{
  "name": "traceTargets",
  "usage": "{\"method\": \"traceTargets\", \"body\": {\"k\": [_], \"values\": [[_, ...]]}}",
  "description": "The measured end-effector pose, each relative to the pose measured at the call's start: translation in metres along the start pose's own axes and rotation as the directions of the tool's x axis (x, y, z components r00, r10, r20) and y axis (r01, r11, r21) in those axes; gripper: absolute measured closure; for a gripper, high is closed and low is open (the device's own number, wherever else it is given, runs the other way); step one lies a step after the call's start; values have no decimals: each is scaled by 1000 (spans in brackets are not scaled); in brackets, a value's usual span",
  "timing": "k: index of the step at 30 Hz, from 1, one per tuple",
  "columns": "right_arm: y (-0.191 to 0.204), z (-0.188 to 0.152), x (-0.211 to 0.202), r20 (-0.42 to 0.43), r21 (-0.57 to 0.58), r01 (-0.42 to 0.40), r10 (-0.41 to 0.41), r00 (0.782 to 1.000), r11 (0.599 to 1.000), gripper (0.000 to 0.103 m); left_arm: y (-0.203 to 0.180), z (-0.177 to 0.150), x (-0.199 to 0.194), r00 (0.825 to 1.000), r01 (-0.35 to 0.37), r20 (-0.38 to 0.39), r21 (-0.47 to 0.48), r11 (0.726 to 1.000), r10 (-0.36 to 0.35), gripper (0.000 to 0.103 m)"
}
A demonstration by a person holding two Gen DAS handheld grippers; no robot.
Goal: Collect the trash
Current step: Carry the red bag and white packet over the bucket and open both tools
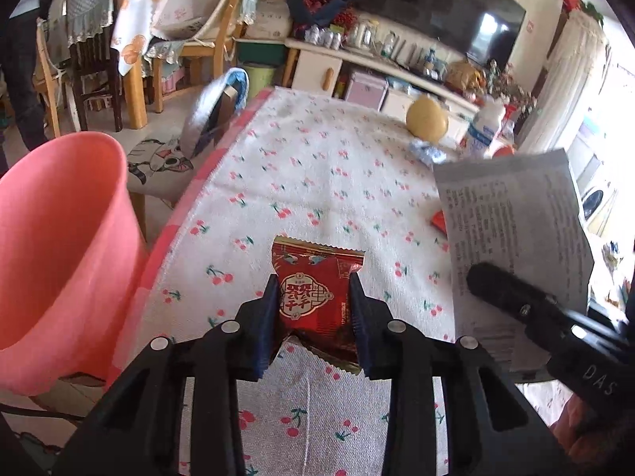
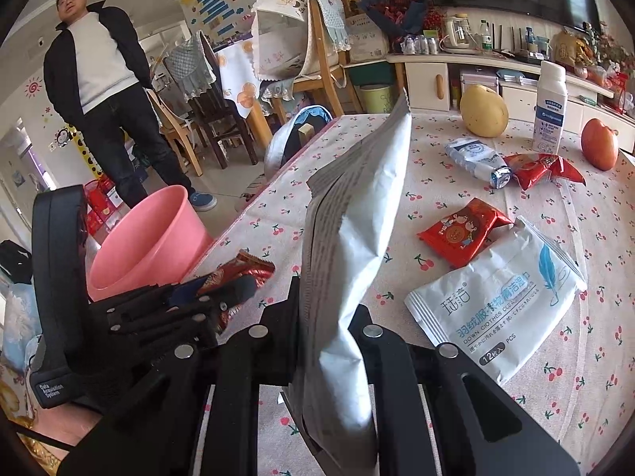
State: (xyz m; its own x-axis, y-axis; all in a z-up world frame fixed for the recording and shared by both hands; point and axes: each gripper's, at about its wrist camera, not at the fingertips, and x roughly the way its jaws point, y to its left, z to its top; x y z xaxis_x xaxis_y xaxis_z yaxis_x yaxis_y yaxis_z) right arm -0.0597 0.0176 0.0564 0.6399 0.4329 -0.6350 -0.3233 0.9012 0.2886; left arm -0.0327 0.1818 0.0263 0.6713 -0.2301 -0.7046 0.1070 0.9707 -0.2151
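We pinch a red foil snack wrapper (image 1: 317, 297) in our left hand-held gripper (image 1: 313, 281) and a tall white-and-grey printed pouch (image 2: 349, 238) in our right hand-held gripper (image 2: 329, 309), beside the pink plastic bin (image 1: 59, 238).

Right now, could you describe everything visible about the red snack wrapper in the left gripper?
The red snack wrapper is glossy foil with gold characters, a serrated top edge and creases. It lies low over the cherry-print tablecloth, pinched at both sides by the left gripper, near the table edge beside the pink bin.

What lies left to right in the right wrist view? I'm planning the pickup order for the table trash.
Pink bin → left tool shut on a red wrapper → silver pouch in the right tool → red snack packet → white wipes pack.
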Motion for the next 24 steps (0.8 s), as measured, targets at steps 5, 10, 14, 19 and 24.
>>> {"method": "traceTargets", "body": {"k": [5,10,14,19,24], "values": [[15,5,5,-6,-21,-34,34,999,999,88,18,9,-25,993,4,120,-86,996,6,68],[45,19,11,-6,-69,-91,91,996,993,88,43,16,-55,964,-8,259,-191,982,58,68],[78,37,21,-10,-113,-150,149,989,982,88,66,17,-80,918,-39,369,-284,958,148,68],[122,61,39,-19,-171,-235,235,972,957,88,97,14,-100,861,-75,427,-430,900,276,68],[169,83,70,-53,-233,-283,278,959,930,88,127,15,-101,850,-102,385,-548,830,359,68]]}}
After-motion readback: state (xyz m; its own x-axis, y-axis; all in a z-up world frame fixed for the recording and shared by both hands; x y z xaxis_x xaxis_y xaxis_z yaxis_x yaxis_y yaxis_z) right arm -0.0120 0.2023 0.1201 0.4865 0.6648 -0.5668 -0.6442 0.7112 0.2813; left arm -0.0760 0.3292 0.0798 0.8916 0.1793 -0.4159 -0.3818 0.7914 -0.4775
